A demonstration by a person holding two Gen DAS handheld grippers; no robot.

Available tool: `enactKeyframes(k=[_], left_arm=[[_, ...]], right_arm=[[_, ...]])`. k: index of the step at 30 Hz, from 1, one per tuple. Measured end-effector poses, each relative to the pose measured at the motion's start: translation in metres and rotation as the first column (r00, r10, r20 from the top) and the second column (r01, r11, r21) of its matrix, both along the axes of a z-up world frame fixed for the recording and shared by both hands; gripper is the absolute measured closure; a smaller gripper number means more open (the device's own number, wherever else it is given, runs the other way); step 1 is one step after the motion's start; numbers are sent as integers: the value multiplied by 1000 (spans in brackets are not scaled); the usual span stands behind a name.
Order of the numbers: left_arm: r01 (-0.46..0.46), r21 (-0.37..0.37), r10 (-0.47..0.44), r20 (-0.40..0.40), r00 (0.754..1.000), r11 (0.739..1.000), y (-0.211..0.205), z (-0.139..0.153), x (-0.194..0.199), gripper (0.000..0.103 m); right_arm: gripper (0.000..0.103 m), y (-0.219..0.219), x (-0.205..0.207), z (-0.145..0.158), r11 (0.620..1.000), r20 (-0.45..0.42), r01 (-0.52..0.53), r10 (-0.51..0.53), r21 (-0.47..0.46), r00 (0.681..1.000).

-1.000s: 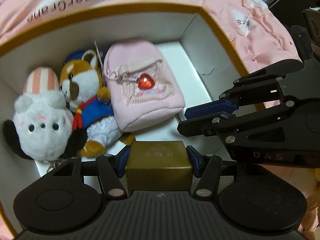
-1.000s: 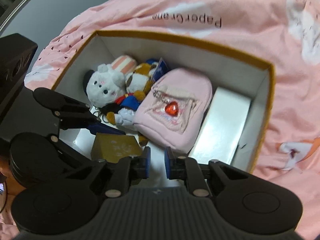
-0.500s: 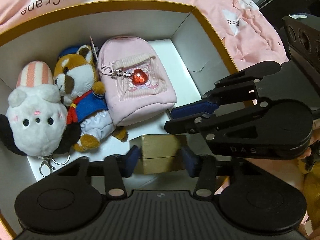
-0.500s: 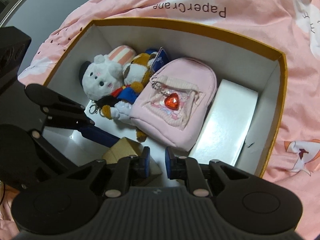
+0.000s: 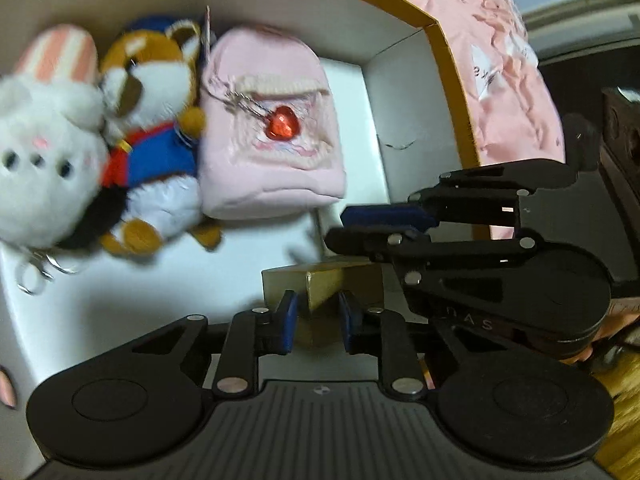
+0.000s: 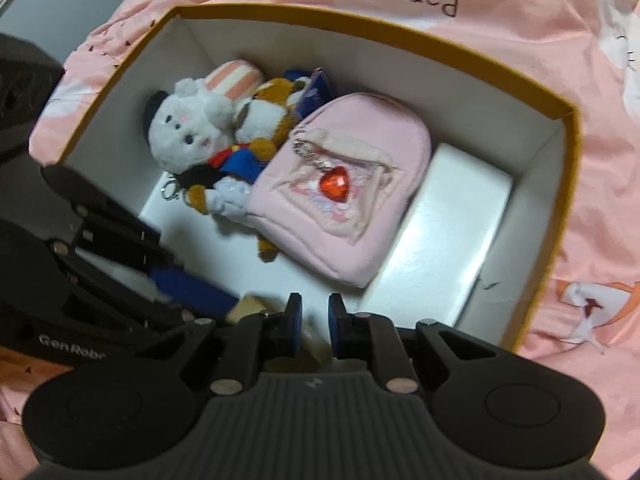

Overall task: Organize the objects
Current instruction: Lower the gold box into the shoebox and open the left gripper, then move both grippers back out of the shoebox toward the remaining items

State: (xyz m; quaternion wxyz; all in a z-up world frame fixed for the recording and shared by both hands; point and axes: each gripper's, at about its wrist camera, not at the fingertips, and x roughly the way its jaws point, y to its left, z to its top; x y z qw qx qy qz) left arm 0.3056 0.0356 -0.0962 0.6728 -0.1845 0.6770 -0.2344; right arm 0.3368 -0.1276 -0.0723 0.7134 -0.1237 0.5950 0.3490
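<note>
Left gripper (image 5: pixel 318 316) is closing in on the gold box (image 5: pixel 332 280) down in the storage box (image 6: pixel 568 184)!

Its jaws have just been narrowing, and the gold box is sitting between them, corner-first and tilted near the front wall; whether the pads are pressing yet I cannot tell. The right gripper (image 6: pixel 313 326) is hovering just beside it, jaws nearly together and holding nothing. To my eye, the trick is squaring the jaws onto two flat faces rather than that corner, or the box is likely twisting out. The pink backpack (image 5: pixel 272 136), brown plush (image 5: pixel 148 120) and white plush (image 5: pixel 44 160) are lying in a row behind, so the open floor in front is looking like the spot.
</note>
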Motion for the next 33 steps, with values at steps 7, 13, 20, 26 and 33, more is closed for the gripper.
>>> enactKeyframes(k=[7,13,20,26,33], left_arm=[[-50,-18,51,19,999,999,-14,0,-5,84],[-55,-51,56,6,998,997,-31,-6,-8,84],[-80,-28,82,57,995,996,-38,-1,-13,83],[-91,-30,96,259,961,995,-23,50,-49,83],[-133,14,106,518,849,991,6,118,-132,83]], right_arm=[[96,-10,-7,10,999,117,5,-1,-40,993],[93,-18,-13,28,997,229,32,-15,-71,973],[92,-31,-19,50,996,283,93,-86,-12,955],[91,-51,-48,76,977,364,179,-211,118,907],[69,-72,-125,108,932,481,182,-321,314,816]])
